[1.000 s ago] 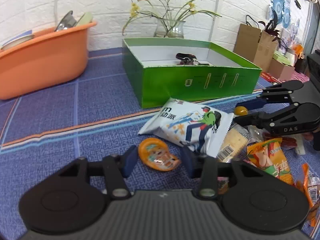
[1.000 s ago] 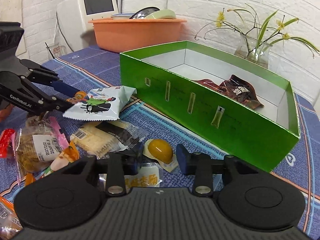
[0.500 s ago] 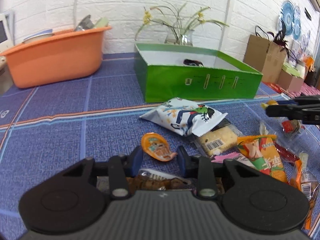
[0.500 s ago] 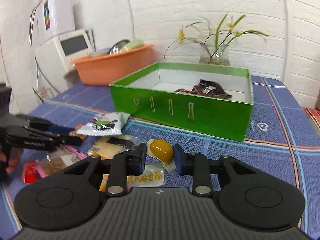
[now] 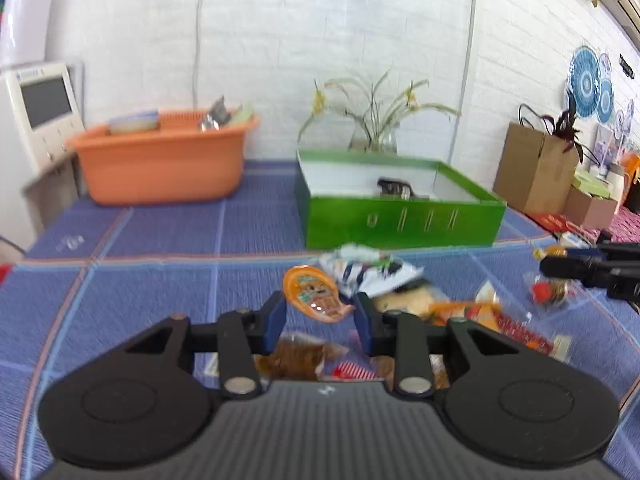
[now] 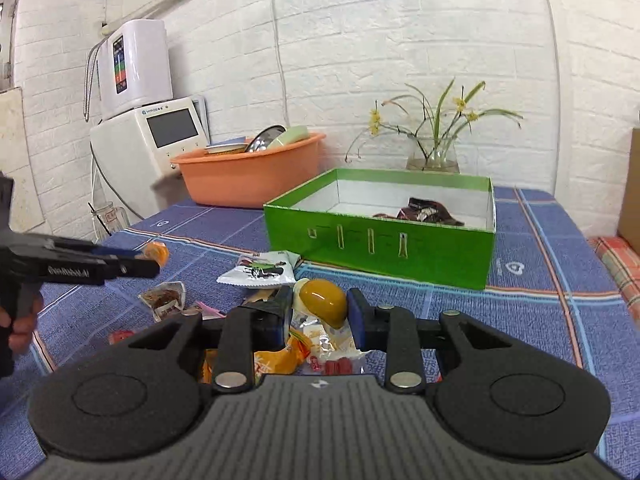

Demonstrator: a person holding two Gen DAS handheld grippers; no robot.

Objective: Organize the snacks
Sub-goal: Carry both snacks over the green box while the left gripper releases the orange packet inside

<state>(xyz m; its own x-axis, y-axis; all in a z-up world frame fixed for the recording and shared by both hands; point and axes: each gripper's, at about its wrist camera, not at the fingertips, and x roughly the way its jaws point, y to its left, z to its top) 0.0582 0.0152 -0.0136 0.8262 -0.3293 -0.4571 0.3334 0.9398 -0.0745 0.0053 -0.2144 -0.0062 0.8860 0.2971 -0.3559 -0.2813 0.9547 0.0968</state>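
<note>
Both claws have lifted off the snack pile since a second ago, each having narrowed onto a small pack; their jaws held steady over the last half second.

From the left wrist view, my left claw (image 5: 320,314) is narrowed on the orange jelly cup (image 5: 314,292), its pads pinching the cup's sides, raised over the heap at the near middle of the tabletop (image 5: 160,236). Ahead, toward the far edge, sits the green box (image 5: 400,224) with one dark wrapper (image 5: 394,189) inside. My right claw (image 5: 560,266) pokes in from the right, blurred.

From the right wrist view, my right claw (image 6: 318,312) grips the yellow jelly pack (image 6: 322,300) between its pads, film trailing below. The box (image 6: 380,246) lies just beyond.

I judge both packs light, with stiffish domes and slick, floppy film edges; holding across the dome is surer than the film, and a hard squeeze could burst them.
</note>
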